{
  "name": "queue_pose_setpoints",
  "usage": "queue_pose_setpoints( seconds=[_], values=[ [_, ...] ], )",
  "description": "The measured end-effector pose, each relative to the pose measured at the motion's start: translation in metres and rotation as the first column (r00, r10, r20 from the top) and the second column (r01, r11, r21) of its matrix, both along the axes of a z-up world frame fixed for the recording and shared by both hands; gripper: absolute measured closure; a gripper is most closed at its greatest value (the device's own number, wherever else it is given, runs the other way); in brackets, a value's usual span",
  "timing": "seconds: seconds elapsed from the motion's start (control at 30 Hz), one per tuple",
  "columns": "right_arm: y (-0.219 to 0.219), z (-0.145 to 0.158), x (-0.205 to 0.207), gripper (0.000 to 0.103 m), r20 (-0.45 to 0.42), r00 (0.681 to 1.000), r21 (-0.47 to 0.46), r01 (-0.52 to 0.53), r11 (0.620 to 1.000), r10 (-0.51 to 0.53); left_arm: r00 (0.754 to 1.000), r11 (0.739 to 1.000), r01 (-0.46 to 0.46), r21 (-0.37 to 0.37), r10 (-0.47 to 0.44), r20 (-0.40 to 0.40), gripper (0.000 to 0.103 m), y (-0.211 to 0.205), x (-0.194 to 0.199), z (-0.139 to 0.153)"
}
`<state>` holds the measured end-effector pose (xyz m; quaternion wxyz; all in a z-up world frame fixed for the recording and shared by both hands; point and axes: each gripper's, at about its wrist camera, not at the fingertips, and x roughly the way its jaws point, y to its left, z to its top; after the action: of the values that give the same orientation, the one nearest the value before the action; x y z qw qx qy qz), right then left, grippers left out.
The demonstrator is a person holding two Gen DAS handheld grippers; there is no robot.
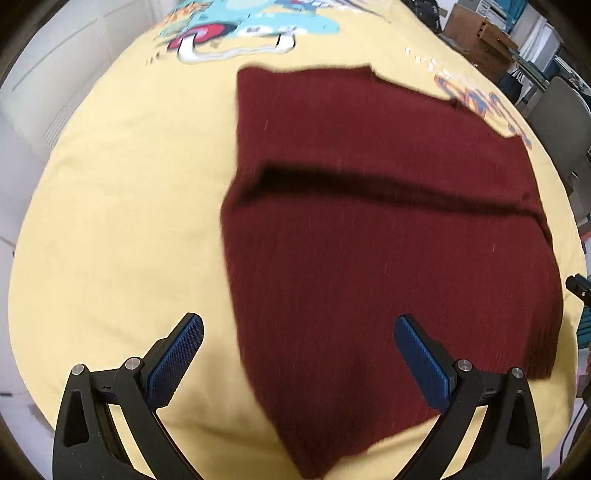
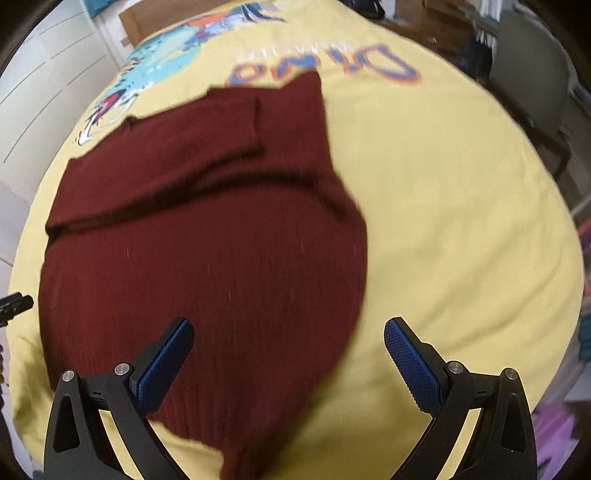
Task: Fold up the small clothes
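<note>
each hand-held gripper [image 1: 298, 325] [image 2: 289, 328] is black, with blue textured pads [image 1: 177, 354] (silver screws at joints).

Sweater [image 1: 369, 240] lies on the sheet [image 1: 129, 221] (sleeves folded across).

surface: yellow sheet [image 1: 122, 206] with cartoon print [image 1: 236, 22] and orange lettering [image 2: 332, 66]
left side: white panelled cabinet doors [image 2: 55, 74]
far right: grey chair [image 1: 561, 122]; cardboard boxes [image 1: 476, 37]
lower right: purple items [image 2: 554, 432], blurred
</note>
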<state>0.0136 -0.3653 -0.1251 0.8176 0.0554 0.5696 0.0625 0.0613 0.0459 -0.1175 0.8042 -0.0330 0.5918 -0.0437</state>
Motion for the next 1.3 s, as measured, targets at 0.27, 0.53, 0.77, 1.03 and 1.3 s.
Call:
queue_pose_setpoints(
  seconds=[0.27, 0.53, 0.77, 1.03, 1.3],
  values=[
    [0.002, -0.035, -0.035, 0.0, -0.145, 0.989, 0.023, 0.006, 1.0, -0.002, 0.995, 1.0, -0.006, -0.013, 0.005, -0.095, 0.001, -0.001, -0.046, -0.037],
    [0.02, -0.043, -0.041, 0.006, -0.198, 0.979, -0.025, -0.042, 0.999, 0.036, 0.981, 0.998, 0.02, -0.061, -0.031, -0.189, 0.002, -0.016, -0.061, -0.069],
    [0.034, -0.054, -0.043, 0.056, -0.266, 0.96, -0.025, -0.097, 0.995, 0.087, 0.981, 0.998, 0.041, -0.053, -0.05, -0.186, 0.027, -0.029, -0.062, -0.069],
    [0.024, -0.036, -0.042, 0.088, -0.241, 0.966, 0.103, -0.072, 0.992, 0.096, 0.987, 0.992, 0.066, -0.112, -0.081, -0.138, 0.092, -0.039, -0.066, -0.046],
    [0.009, 0.018, -0.021, 0.09, -0.1, 0.993, 0.193, -0.035, 0.981, 0.055, 0.998, 0.983, 0.05, -0.177, -0.056, -0.027, 0.093, -0.036, -0.055, 0.011]
  ],
)
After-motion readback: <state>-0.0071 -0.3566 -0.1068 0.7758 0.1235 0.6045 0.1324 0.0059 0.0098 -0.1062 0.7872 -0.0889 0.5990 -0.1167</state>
